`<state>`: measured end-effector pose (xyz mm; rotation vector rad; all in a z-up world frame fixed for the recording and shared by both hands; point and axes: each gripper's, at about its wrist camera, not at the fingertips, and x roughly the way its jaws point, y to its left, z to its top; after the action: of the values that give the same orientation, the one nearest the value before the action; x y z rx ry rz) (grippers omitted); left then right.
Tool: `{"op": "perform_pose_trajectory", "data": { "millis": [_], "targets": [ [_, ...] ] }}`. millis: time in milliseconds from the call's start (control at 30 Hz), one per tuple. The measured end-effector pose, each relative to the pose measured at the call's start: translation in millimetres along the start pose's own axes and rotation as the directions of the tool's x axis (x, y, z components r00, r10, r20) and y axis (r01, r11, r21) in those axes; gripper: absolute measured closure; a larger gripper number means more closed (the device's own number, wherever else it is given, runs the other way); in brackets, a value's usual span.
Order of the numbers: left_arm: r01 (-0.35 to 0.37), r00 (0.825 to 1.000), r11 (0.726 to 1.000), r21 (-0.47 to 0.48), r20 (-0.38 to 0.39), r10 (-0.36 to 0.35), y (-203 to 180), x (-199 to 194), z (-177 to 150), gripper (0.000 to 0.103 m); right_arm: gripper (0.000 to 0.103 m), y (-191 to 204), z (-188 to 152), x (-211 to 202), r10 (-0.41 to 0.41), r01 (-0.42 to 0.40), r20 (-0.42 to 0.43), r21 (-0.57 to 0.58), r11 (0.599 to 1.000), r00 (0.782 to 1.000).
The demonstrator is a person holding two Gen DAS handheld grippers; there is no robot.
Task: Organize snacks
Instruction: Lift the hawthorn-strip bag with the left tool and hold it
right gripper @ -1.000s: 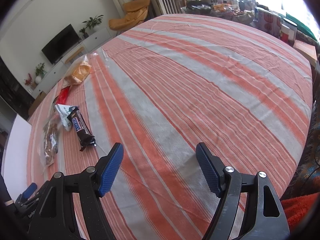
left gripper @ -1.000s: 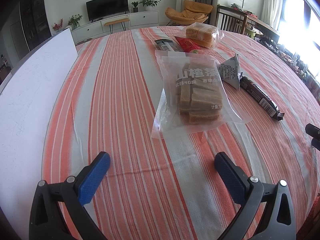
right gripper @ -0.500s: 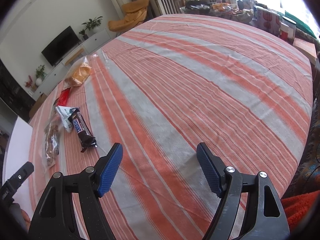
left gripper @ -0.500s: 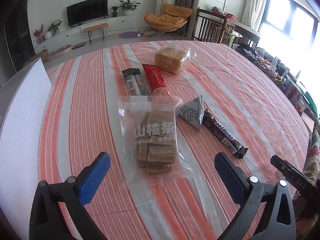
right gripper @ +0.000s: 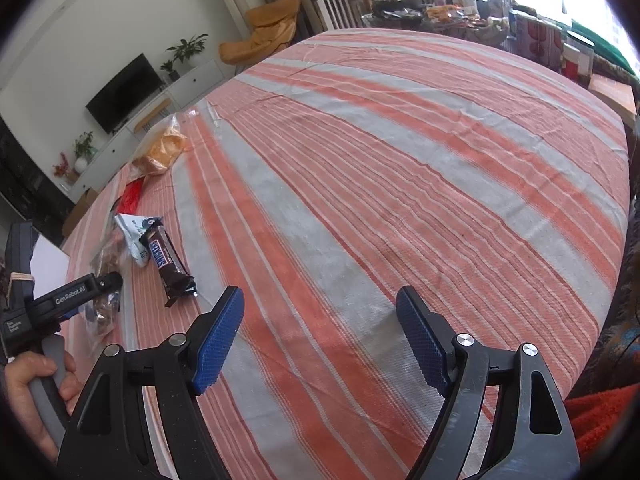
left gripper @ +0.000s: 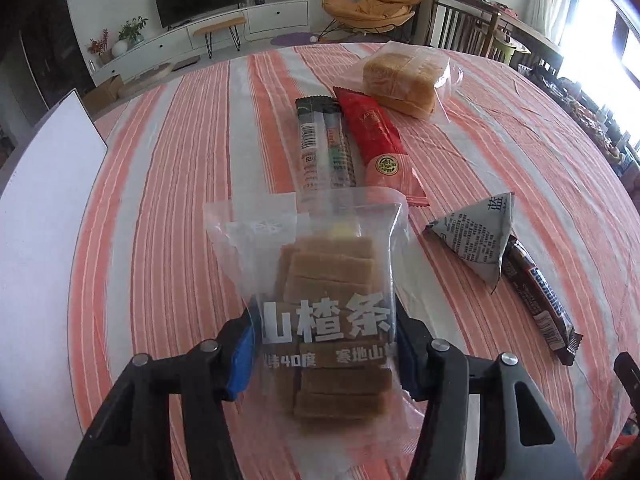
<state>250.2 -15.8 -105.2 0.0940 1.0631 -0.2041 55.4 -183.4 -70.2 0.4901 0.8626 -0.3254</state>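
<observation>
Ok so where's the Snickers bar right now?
In the left wrist view the Snickers bar lies on the striped tablecloth at the right, just beyond the grey triangular packet, right of the clear bag held in the left gripper.

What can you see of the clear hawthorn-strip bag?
The clear hawthorn-strip bag is a soft transparent plastic pouch with white Chinese print, holding stacked tan-brown bars. The left gripper is shut on its lower half, blue pads pressing both sides. Its top edge overlaps the dark stick pack. It sits over the striped tablecloth.
</observation>
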Motion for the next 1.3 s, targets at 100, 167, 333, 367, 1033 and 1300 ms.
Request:
{"op": "perform_pose_trajectory", "data": {
  "millis": [100,167,333,367,1033,1300],
  "targets": [
    [0.022,1.000,0.998,-0.055,-0.006,-0.022,16,-17,-25,0.051,0.021,-3,1,-1,0.016,-0.016,0.001,0.015,1.000,1.000],
    [0.013,1.000,0.997,-0.080,-0.010,-0.014,22,-30,-46,0.051,0.021,-6,1,-1,0.030,-0.030,0.003,0.031,0.999,1.000],
    [0.008,1.000,0.995,-0.100,0.011,-0.007,34,-56,-93,0.046,0.021,-3,1,-1,0.017,-0.017,0.001,0.018,1.000,1.000],
    [-0.001,1.000,0.996,-0.092,0.024,0.003,34,-59,-98,0.043,0.021,-3,1,-1,0.015,-0.015,0.001,0.017,1.000,1.000],
    [-0.051,0.993,0.995,-0.080,0.107,0.059,33,-47,-107,0.000,0.021,1,-1,-1,0.001,-0.001,-0.003,-0.001,1.000,1.000],
    [-0.052,0.992,0.995,-0.081,0.108,0.060,32,-47,-107,0.000,0.020,3,-2,0,-0.004,0.004,-0.004,-0.009,1.000,1.000]
  ]
}}
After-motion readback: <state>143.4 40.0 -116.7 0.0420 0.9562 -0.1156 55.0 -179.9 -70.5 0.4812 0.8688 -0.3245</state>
